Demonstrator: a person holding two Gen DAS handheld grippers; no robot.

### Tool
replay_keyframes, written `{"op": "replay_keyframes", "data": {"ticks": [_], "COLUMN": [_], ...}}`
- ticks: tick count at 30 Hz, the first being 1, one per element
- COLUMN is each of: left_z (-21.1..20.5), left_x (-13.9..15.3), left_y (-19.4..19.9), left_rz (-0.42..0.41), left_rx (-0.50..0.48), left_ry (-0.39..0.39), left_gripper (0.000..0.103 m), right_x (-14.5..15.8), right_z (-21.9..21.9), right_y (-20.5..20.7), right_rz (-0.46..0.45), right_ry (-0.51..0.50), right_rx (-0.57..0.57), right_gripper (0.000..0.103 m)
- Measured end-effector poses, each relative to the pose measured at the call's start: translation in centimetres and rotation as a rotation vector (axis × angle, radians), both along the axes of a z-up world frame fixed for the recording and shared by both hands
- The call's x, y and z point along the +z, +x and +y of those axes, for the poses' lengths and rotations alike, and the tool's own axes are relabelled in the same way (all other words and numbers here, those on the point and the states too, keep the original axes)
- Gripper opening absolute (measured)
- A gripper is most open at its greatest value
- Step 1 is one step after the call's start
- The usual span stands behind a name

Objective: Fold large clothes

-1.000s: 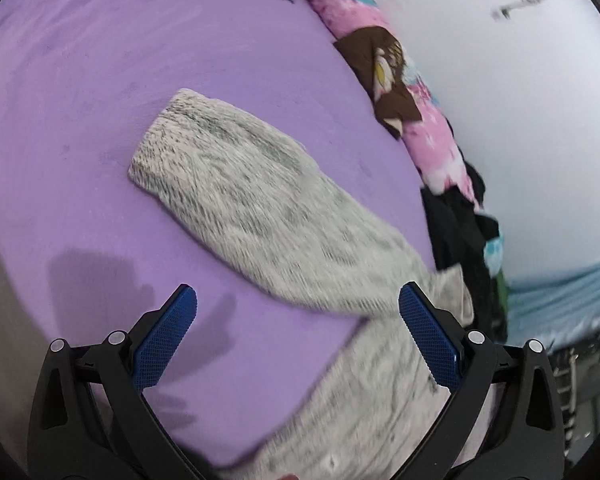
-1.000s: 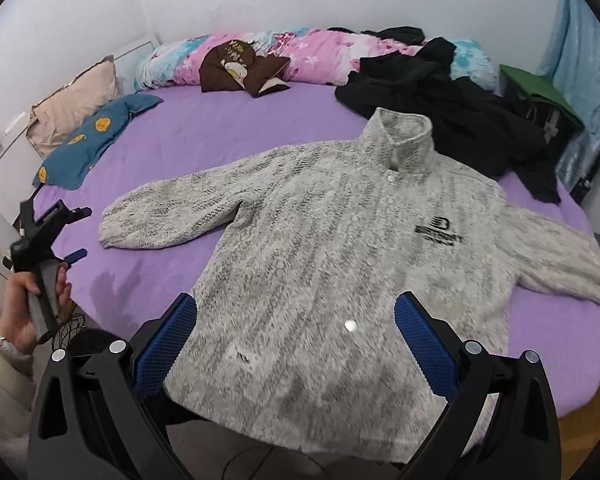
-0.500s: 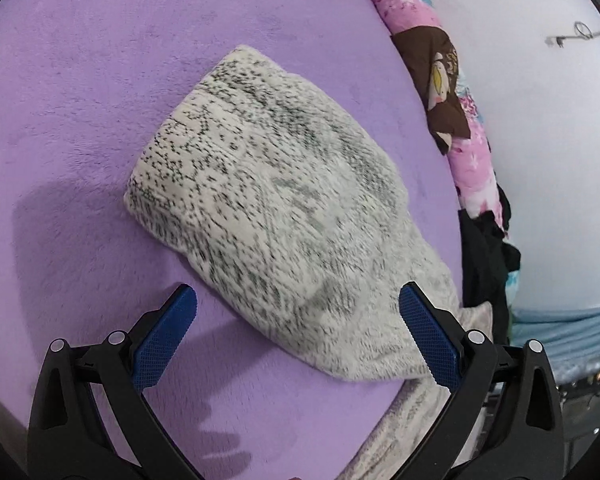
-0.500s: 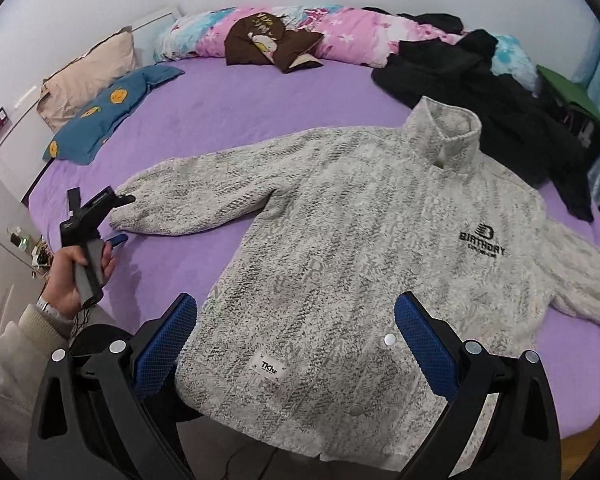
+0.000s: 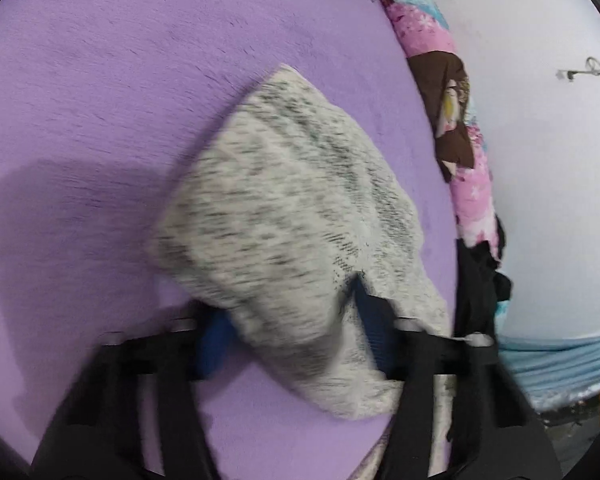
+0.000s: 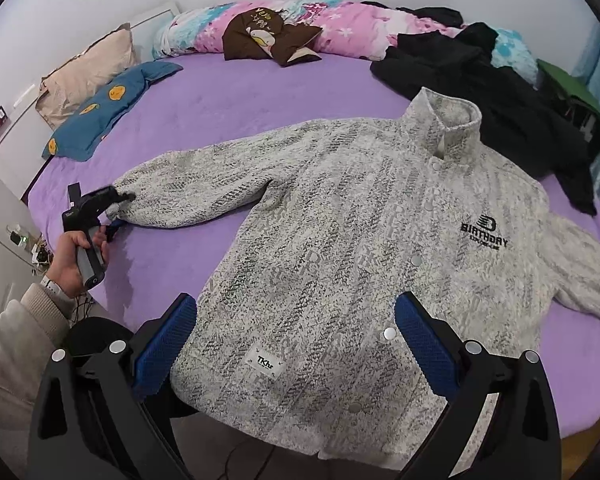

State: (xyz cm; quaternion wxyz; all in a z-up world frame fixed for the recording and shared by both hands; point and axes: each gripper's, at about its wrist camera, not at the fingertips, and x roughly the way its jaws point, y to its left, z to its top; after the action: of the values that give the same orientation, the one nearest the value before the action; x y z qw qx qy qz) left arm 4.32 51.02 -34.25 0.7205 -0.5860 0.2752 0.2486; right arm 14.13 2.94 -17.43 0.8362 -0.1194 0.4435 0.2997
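Note:
A grey-and-white knit jacket (image 6: 340, 240) lies face up and spread flat on the purple bed (image 6: 236, 108), collar to the back right, both sleeves out. My left gripper (image 5: 296, 332) is at the cuff of the left sleeve (image 5: 292, 216); its blue pads sit on either side of the cuff, partly hidden by the fabric, and the view is blurred. It also shows in the right wrist view (image 6: 114, 210), held in a hand at the sleeve end. My right gripper (image 6: 296, 344) is open and empty above the jacket's bottom hem.
A black garment (image 6: 500, 96) lies at the back right by the collar. A pink floral duvet (image 6: 340, 28), a brown garment (image 6: 268, 36), a blue pillow (image 6: 104, 112) and a beige pillow (image 6: 84, 76) line the back. The bed edge runs along the left and front.
My left gripper has moved forward onto the sleeve cuff, and its jaws have narrowed around it. My right gripper has moved closer over the jacket's hem and stayed open.

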Motion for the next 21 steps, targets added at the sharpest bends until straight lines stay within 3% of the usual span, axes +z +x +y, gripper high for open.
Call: {"op": "replay_keyframes", "data": {"ticks": [5, 8, 11, 19, 21], "left_z": [-1.4, -2.8, -6.3, -16.4, -19.0], "left_x": [2.9, 5.3, 9.6, 18.8, 20.4], "left_y": [1.1, 1.8, 3.7, 8.3, 9.4], "left_rz": [0.066, 0.091, 0.142, 0.151, 0.162], "left_rx": [-0.028, -0.039, -0.117, -0.262, -0.273], "left_ry": [0.113, 0.201, 0.408, 0.777, 0.855], "left_gripper": [0.021, 0.017, 0.017, 0.016, 0.016], "right_x": [0.5, 1.0, 1.7, 6.4, 7.7], "right_z": [-1.2, -2.1, -3.2, -6.9, -7.3], "right_y": [-0.2, -0.4, -0.4, 1.6, 3.0], "right_rz": [-0.008, -0.015, -0.024, -0.035, 0.026], "right_ry": [0.017, 0.036, 0.066, 0.19, 0.21], "right_rx": [-0.018, -0.021, -0.021, -0.064, -0.056], "right_gripper": [0.097, 0.097, 0.097, 0.097, 0.097]}}
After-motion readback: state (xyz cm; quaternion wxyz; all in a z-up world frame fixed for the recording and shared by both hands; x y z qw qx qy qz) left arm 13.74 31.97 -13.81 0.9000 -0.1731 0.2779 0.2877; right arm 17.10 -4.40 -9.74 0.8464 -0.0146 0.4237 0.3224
